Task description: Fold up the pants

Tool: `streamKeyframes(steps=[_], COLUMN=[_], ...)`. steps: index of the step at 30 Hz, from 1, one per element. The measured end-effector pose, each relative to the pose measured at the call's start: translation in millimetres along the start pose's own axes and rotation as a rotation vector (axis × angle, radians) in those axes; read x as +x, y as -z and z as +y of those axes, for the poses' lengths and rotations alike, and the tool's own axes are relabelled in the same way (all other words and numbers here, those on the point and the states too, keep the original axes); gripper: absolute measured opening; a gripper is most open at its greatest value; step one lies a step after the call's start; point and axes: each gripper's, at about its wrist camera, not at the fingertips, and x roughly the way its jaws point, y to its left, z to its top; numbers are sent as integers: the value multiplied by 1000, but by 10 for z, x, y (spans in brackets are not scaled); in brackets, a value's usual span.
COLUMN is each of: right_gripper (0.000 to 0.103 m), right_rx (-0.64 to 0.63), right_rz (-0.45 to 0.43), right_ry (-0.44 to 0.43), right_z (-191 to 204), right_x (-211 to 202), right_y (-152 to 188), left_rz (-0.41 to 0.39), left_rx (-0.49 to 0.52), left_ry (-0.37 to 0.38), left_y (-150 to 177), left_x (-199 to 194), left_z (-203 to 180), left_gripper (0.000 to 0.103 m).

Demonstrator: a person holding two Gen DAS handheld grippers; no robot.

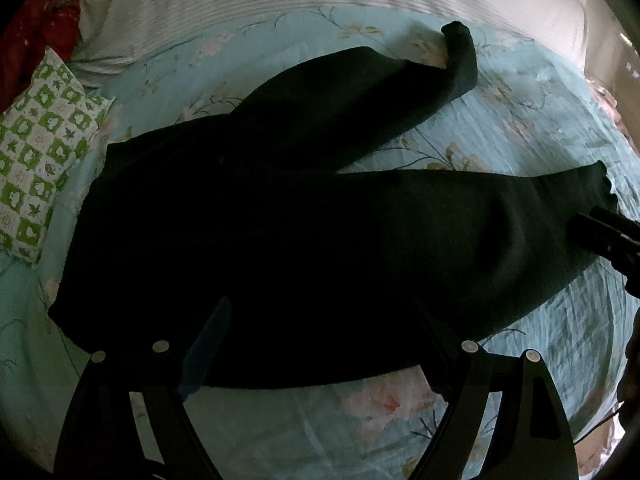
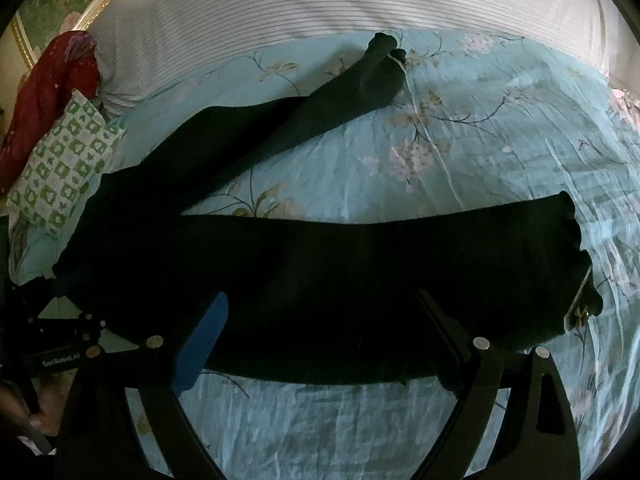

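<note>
Black pants lie flat on a light blue floral bedsheet, waist at the left, two legs spread apart toward the right. My left gripper is open above the near leg's lower edge, close to the waist end. My right gripper is open above the near leg, whose cuff lies at the right. The far leg angles up toward the back. The right gripper also shows at the right edge of the left wrist view.
A green-and-white checked pillow lies left of the waist. A red cloth sits at the far left. A white striped blanket covers the back of the bed. The left gripper's body shows at the lower left.
</note>
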Motion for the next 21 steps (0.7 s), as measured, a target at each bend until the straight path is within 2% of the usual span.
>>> streamKeyframes(steps=[9, 21], right_gripper=[92, 92], right_rx=[11, 115], right_rz=[-17, -32], right_ry=[9, -13], right_z=[-101, -420], right_x=[26, 202], right_y=[-390, -1236], left_rz=[-4, -47], left_rx=[24, 61], left_ry=[1, -21], left_y=[-313, -1157], left_x=[4, 99], left_z=[-3, -29], left_gripper=[86, 86])
